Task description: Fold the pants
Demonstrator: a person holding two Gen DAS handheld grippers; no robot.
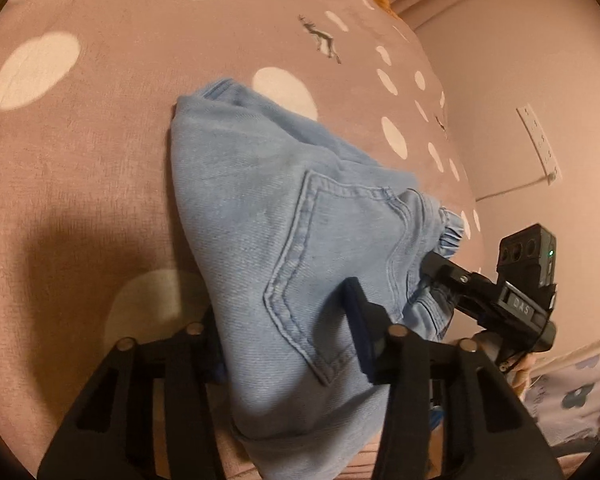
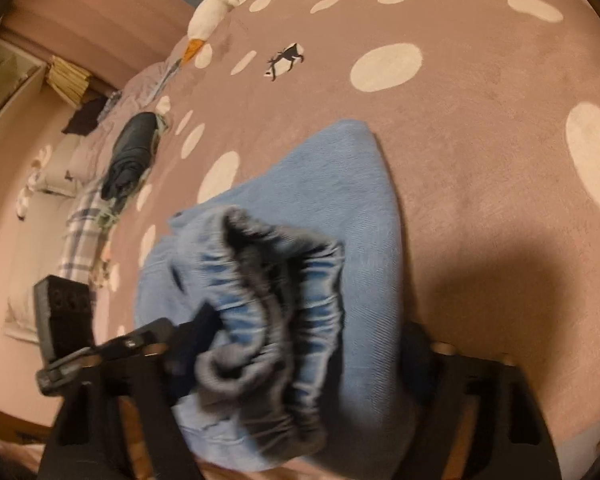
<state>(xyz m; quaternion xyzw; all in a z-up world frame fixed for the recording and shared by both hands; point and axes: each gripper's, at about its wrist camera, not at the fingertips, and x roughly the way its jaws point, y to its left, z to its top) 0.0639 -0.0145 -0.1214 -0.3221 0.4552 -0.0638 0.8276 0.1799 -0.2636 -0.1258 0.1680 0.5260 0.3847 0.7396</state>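
Observation:
Light blue denim pants (image 1: 284,232) lie folded into a thick bundle on a pink bedspread with white dots (image 1: 100,160). My left gripper (image 1: 288,344) is shut on the near part of the bundle, by the back pocket. My right gripper (image 2: 300,352) is shut on the gathered elastic waistband (image 2: 268,300) of the same pants (image 2: 340,184). In the left wrist view the right gripper (image 1: 432,276) grips the waistband at the right. In the right wrist view the left gripper's finger (image 2: 160,336) shows at the left of the bundle.
A dark folded garment (image 2: 132,152) and plaid cloth (image 2: 80,232) lie near the bed's left edge. A white plush goose (image 2: 220,4) lies at the far end. A wall with a white socket strip (image 1: 540,140) runs along the bed's right side.

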